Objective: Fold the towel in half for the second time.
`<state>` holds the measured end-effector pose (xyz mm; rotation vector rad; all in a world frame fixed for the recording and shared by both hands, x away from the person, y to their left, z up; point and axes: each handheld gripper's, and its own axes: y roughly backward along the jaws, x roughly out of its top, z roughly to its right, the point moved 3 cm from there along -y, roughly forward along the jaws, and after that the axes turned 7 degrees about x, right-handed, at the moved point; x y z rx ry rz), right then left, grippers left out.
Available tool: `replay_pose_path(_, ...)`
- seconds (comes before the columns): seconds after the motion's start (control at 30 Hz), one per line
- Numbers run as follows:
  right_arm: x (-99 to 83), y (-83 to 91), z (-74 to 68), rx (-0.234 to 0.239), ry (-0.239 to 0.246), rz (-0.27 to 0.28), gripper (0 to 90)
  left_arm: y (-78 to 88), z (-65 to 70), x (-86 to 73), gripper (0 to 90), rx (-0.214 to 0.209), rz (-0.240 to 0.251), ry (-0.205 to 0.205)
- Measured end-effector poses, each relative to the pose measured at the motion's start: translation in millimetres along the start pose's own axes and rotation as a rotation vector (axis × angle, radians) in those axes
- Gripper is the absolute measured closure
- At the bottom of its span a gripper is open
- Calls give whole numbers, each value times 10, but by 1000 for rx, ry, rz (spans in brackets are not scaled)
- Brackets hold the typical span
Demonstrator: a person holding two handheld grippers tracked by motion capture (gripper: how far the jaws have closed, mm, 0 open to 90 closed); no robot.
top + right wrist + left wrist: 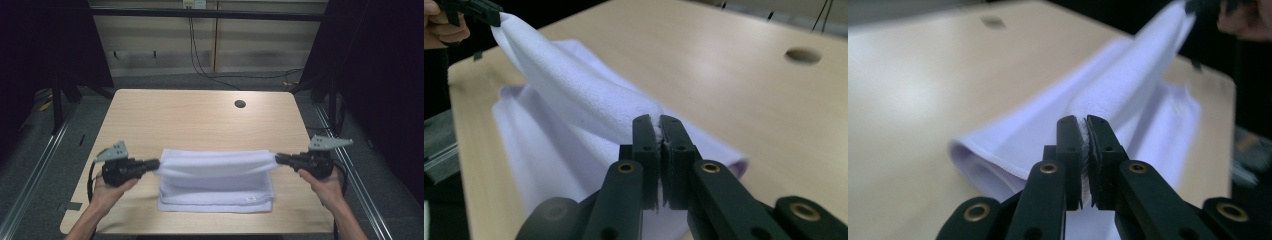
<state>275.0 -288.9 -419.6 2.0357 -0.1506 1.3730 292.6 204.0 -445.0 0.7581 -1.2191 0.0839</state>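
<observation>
Both claws, left claw (pixel 154 163) and right claw (pixel 280 157), clench opposite corners of the white towel (pixel 216 182). Between them its upper layer hangs taut above the bench (pixel 190 117), likely so the fold lands square.

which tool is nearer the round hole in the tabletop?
Right. The right tool grips the towel end on the hole's side of the table; the left tool holds the opposite end, farther off.
</observation>
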Motion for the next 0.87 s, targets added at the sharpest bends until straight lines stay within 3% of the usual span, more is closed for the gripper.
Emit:
replay_pose_path(0.07,-213,-7,-102,17,-14,-41,859,-20,113,-206,851,-36,-84,-13)
replay_pose_path(0.1,-323,-20,-161,22,-3,-81,846,-30,159,-296,848,-36,-118,-28)
replay_pose_path(0.17,-545,-64,-255,39,-1,-178,812,-50,229,-448,828,-77,-169,-13)
replay_pose_path(0.23,-740,-75,-314,88,-45,-203,759,-59,284,-565,772,-105,-228,-22)
replay_pose_path(0.27,-816,-62,-332,90,-58,-208,749,-54,305,-607,756,-119,-245,-28)
replay_pose_path(0.33,-907,-5,-345,111,-86,-188,712,-10,335,-634,746,-121,-242,-19)
replay_pose_path(0.37,-915,39,-337,94,-100,-160,686,15,342,-624,739,-108,-222,-21)
replay_pose_path(0.43,-870,136,-301,70,-120,-63,654,54,302,-565,696,-87,-163,8)
replay_pose_path(0.47,-830,173,-273,38,-128,-17,627,61,243,-516,660,-33,-125,38)
replay_pose_path(0.5,-777,200,-234,-19,-126,12,600,58,176,-487,600,-1,-102,75)
replay_pose_path(0.6,-678,208,-149,-110,-118,92,545,44,-40,-469,542,97,-51,155)
replay_pose_path(0.63,-659,204,-127,-129,-125,121,548,49,-110,-483,542,102,-43,166)
replay_pose_path(0.67,-654,197,-108,-136,-119,147,542,62,-183,-513,537,147,-34,157)
replay_pose_path(0.77,-710,139,-107,-148,-116,141,502,104,-301,-560,480,192,-38,191)
replay_pose_path(0.8,-721,131,-106,-150,-112,132,493,118,-321,-556,461,182,-18,220)
replay_pose_path(0.83,-732,126,-106,-149,-114,126,471,121,-322,-550,455,185,-12,225)
replay_pose_path(0.87,-740,130,-103,-149,-119,131,443,118,-308,-553,442,195,-20,202)
